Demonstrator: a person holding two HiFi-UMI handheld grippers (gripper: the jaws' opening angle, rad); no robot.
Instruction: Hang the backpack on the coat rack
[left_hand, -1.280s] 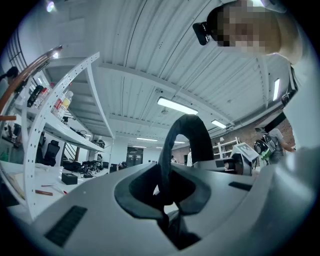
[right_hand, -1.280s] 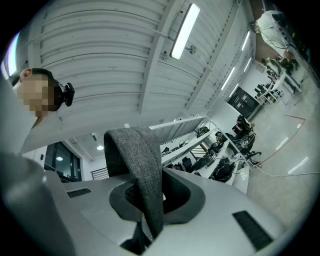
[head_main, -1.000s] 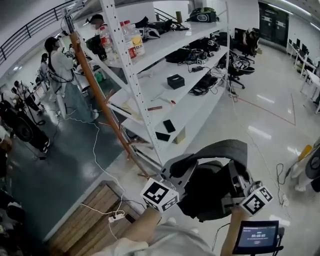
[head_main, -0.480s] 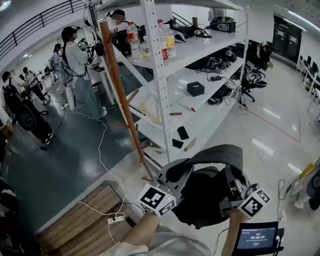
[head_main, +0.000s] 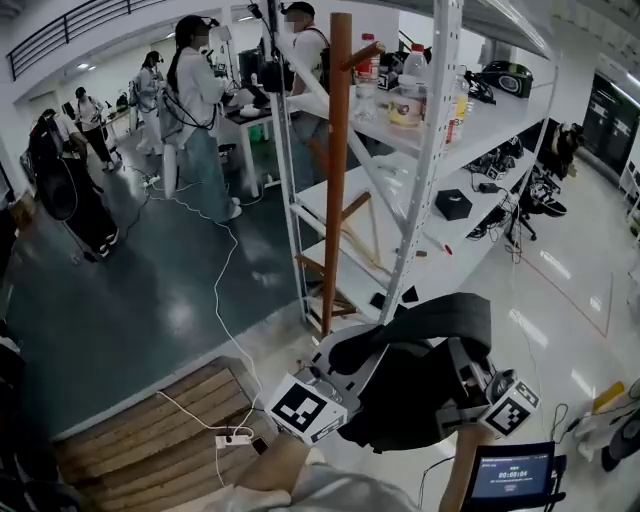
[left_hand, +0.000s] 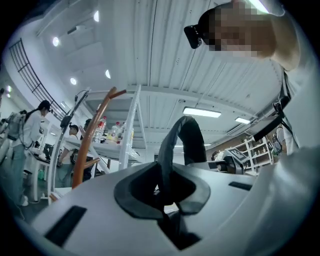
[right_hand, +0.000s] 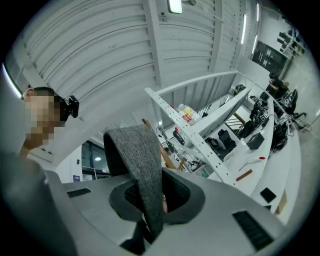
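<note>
The backpack hangs in the air between the two grippers, low and to the right of the coat rack. It is clear of the rack and on none of its pegs. A grey strap arches over the top of the black bag, and each gripper has one end of it.

The left gripper is on the end of the strap nearer the coat rack. In the left gripper view its fingers are pressed narrow on the dark strap, which rises from between them and curves over. The right gripper is on the end farther from the coat rack. In the right gripper view its fingers are clamped on the grey woven strap in the same way.

The coat rack is a brown wooden pole standing upright, with a short peg near its top and more pegs lower down. A white shelf stands just behind and to the right of it, with bottles on an upper level and a small black box lower down. To the left of the coat rack several people stand on a dark floor, and a white cable trails across it. Below and left of the rack's foot lies a wooden pallet with a power strip at its edge. A small lit screen sits far below and right of the rack.
</note>
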